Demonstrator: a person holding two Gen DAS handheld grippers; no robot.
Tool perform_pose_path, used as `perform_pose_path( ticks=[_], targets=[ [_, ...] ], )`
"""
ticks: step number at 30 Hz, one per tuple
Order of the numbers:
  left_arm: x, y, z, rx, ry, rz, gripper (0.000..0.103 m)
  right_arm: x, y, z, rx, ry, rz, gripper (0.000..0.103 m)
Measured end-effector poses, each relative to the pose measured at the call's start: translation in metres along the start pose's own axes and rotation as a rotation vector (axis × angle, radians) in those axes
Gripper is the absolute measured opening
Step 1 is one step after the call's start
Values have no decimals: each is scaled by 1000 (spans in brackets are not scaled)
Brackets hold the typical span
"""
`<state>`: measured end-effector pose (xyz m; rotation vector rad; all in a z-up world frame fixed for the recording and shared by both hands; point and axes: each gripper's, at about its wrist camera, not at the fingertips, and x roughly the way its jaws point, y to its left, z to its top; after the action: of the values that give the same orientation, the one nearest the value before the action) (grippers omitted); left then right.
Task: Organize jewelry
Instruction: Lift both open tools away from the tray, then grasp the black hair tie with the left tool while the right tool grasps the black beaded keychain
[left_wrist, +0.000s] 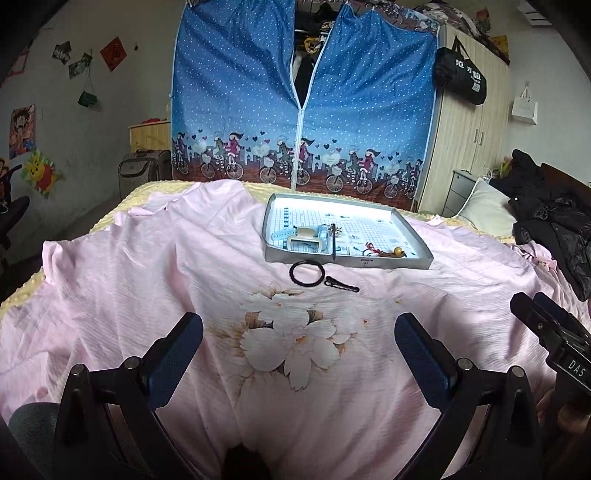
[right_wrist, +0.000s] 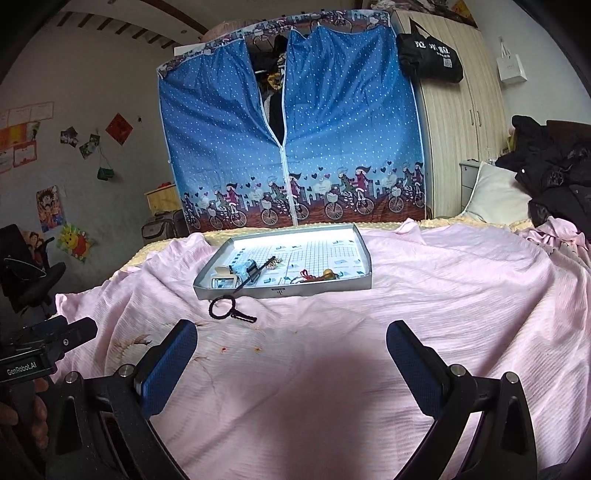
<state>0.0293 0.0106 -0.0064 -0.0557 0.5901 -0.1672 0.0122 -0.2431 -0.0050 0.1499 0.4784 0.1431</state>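
A shallow silver tray (left_wrist: 388, 261) (right_wrist: 317, 290) lies on the pink bedspread. Inside it are a light blue watch (left_wrist: 308, 236) (right_wrist: 242, 271), a dark hair stick (left_wrist: 333, 242) (right_wrist: 258, 271) and a red cord with a wooden bead (left_wrist: 391, 252) (right_wrist: 321, 275). Just in front of the tray lie a black ring-shaped bracelet (left_wrist: 307, 273) (right_wrist: 221, 307) and a black hair clip (left_wrist: 341, 285) (right_wrist: 243, 316). My left gripper (left_wrist: 298, 343) hovers open over the flower print, well short of them. My right gripper (right_wrist: 291, 350) is open too, nearer than the tray, with nothing between its fingers.
The pink bedspread (left_wrist: 147, 280) covers a bed. A blue fabric wardrobe (left_wrist: 303, 96) and a wooden wardrobe (left_wrist: 469, 125) stand behind it. Dark coats (left_wrist: 554, 221) and a pillow (left_wrist: 484, 206) lie at the right. A chair (right_wrist: 33, 284) stands at the left.
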Motion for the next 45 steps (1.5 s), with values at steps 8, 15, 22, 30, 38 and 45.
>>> perform_pose_path(
  ticks=[8, 15, 22, 30, 38, 45],
  targets=[
    [40, 14, 7, -46, 212, 14, 102, 33, -11, -2, 56, 178, 27, 103],
    [96, 35, 37, -82, 395, -15, 102, 99, -22, -14, 118, 462, 106, 103],
    [174, 53, 68, -99, 469, -34, 102, 151, -27, -8, 72, 492, 143, 103],
    [232, 61, 53, -41, 533, -75, 89, 211, -10, -5, -62, 531, 238, 103],
    [245, 60, 55, 3, 490, -102, 80, 235, 9, -7, -192, 516, 327, 63],
    [264, 61, 56, -15, 503, -194, 48, 243, 21, 1, -272, 447, 397, 39]
  ],
)
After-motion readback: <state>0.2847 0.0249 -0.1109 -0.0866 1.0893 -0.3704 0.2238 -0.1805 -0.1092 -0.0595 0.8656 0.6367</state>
